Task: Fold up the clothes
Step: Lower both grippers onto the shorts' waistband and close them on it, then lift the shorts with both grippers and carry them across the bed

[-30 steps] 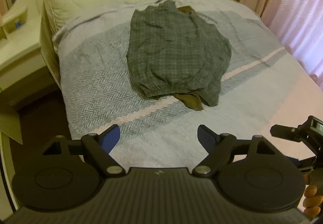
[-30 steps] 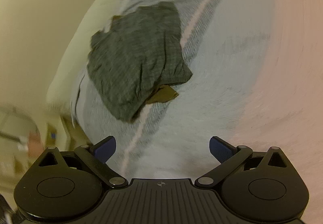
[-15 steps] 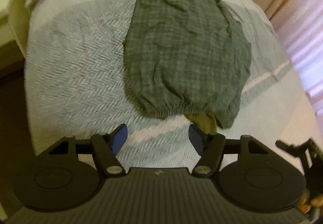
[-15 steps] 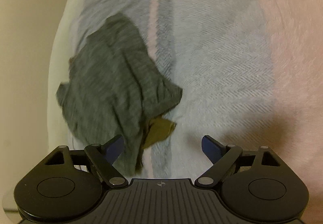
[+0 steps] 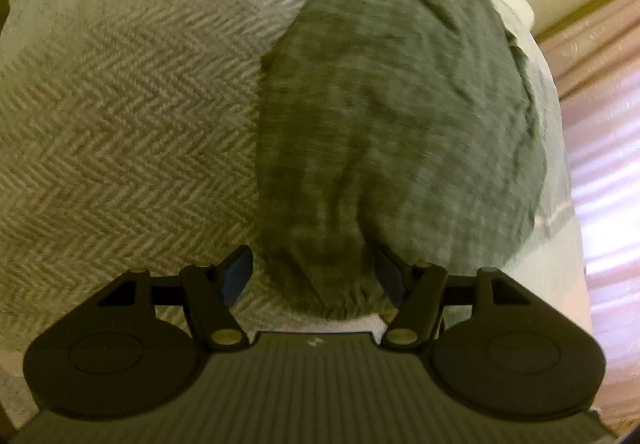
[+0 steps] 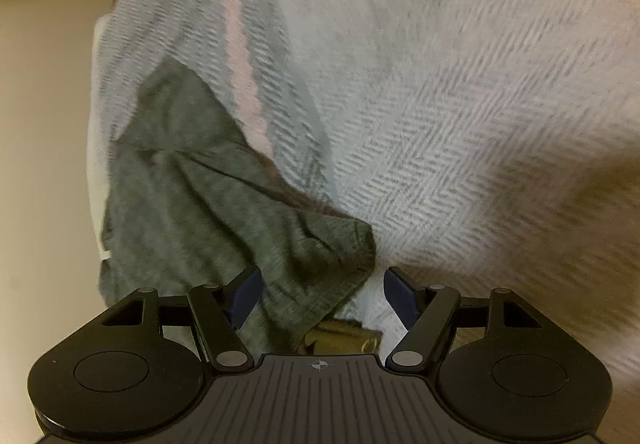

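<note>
1. Left wrist view shows the bed (image 5: 120,116) filling most of the frame, covered by a herringbone blanket in grey and off-white; the same blanket (image 6: 460,124) in the right wrist view carries a pale pink stripe (image 6: 240,64) running away from the camera.
2. Lying flat on that blanket is the grey checked garment (image 5: 392,116), wrinkled, its gathered hem nearest the left camera and its far end near the top of the bed. The picture is blurred, so the check pattern is hard to read.
3. Pink curtains (image 5: 600,124) hang at the right edge of the left view.
4. Low over the bedding, the left gripper (image 5: 316,276) points along the garment's length. Its jaws are spread wide and grasp nothing; the gathered hem lies between the two blue pads, below them.
5. Held similarly low, the right gripper (image 6: 322,292) has its jaws released and apart. A corner of the garment (image 6: 224,212) reaches into the gap from the left, passing by the left pad; whether the pad touches the cloth I cannot tell.
6. An olive-brown piece of fabric (image 6: 340,338) peeks out under that corner, just ahead of the right gripper's body.
</note>
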Demonstrator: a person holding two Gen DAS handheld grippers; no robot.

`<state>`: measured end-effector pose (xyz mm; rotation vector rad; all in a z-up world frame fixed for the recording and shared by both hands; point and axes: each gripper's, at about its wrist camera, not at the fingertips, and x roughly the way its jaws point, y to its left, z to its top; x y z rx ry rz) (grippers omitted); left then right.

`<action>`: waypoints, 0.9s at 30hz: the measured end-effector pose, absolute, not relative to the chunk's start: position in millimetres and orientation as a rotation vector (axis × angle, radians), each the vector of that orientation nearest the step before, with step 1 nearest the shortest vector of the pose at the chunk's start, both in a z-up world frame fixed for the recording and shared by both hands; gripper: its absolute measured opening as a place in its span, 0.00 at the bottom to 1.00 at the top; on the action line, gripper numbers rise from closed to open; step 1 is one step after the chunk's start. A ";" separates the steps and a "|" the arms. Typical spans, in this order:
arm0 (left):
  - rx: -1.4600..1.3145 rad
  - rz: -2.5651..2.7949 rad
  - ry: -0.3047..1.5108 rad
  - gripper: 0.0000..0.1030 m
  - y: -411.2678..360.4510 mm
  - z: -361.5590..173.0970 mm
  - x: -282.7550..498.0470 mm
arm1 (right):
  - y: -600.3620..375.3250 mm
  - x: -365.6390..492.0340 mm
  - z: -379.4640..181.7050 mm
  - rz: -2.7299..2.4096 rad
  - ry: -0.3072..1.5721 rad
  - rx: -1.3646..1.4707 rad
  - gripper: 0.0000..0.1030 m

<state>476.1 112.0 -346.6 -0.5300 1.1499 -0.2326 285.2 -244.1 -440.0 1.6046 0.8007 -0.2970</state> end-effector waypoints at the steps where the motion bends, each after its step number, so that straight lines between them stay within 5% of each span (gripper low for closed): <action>1: -0.545 -0.231 1.153 0.61 112.2 -350.3 477.9 | -243.6 289.2 -444.2 -0.296 0.809 1.602 0.69; 3: -0.578 -0.237 1.155 0.49 113.1 -354.5 480.3 | -242.7 294.5 -449.5 -0.286 0.813 1.603 0.69; 7: -0.590 -0.264 1.145 0.17 114.1 -349.4 482.8 | -245.7 298.8 -447.9 -0.238 0.795 1.611 0.15; 9: -0.571 -0.280 1.136 0.09 114.3 -340.3 483.2 | -249.4 297.3 -436.1 -0.219 0.781 1.582 0.12; 15: -0.519 -0.345 1.062 0.07 116.6 -285.8 473.5 | -247.4 284.4 -354.9 -0.140 0.724 1.300 0.09; 27: -0.394 -0.652 0.694 0.07 88.5 -89.5 414.6 | -243.2 228.6 -152.9 -0.026 0.366 0.989 0.08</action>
